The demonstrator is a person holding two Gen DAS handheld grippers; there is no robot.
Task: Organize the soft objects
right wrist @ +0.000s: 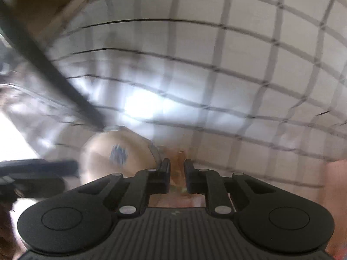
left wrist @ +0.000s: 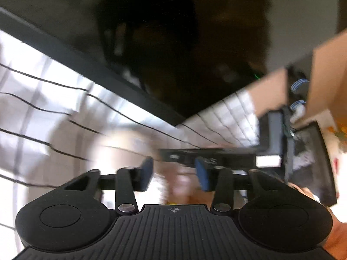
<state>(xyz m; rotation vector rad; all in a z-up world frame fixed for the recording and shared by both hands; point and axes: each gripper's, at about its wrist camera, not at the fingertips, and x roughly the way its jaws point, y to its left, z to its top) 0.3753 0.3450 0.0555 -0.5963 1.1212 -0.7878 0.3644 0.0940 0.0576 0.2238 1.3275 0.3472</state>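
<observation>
Both views blurred. Checked cloth (right wrist: 238, 65) fills right view; left view only shows cardboard box (left wrist: 325, 75). Tan soft obj (right wrist: 104, 158) lies on cloth, just left of right tool (right wrist: 177, 173), nearly clenched, grip unclear. Left tool (left wrist: 174, 173) released, empty.

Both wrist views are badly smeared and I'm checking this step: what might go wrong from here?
1. The right gripper has its jaws nearly closed on a thin orange-pink bit; so small a pinch may slip.
2. The left gripper stands open with nothing clearly between its blue pads, close to the other gripper's dark body; they might collide.
</observation>
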